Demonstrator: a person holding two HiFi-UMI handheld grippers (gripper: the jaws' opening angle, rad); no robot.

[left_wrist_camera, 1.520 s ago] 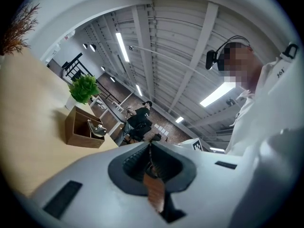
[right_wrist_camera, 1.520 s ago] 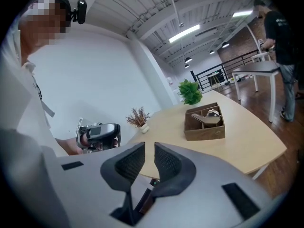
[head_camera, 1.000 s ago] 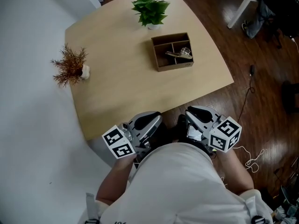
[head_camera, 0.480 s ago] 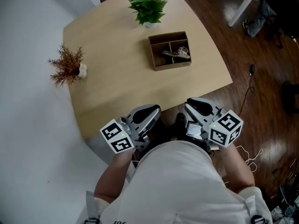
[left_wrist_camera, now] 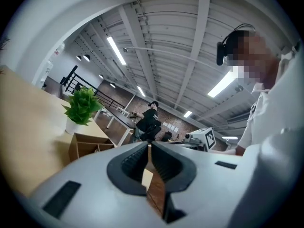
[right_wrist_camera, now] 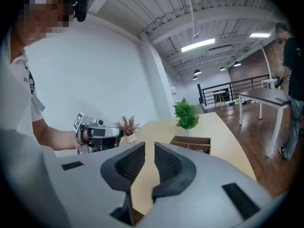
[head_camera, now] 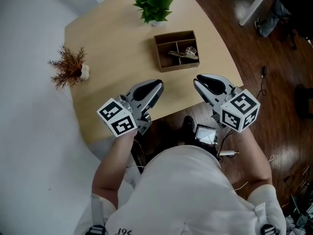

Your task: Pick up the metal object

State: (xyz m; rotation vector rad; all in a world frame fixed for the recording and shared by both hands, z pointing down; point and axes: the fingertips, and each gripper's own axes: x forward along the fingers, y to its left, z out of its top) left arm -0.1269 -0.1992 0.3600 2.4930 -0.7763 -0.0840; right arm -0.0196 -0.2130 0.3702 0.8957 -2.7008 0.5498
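Left gripper (head_camera: 157,85) hovers over the near edge of the desk (head_camera: 112,58), its jaws pressed together with nothing between them. Its marker cube sits back toward the person's forearm. The right gripper (head_camera: 197,80) is held just beside it, off the desk's near corner and over the dark wooden floor (head_camera: 274,58). Its jaws are also drawn together, leaving only a thin slit, and hold nothing. Both grippers point away from the person, toward the far side of the desk.

Farther on stands an open brown box (head_camera: 157,50) with inner dividers, well apart from both grippers. The metal object (head_camera: 183,55) lies inside it, toward the right side (which compartment it rests in is hard to tell from here). Beyond the box, near the far edge, stands a green plant (head_camera: 154,3) in a small white pot. A dried plant (head_camera: 68,67) stands at the desk's left edge.
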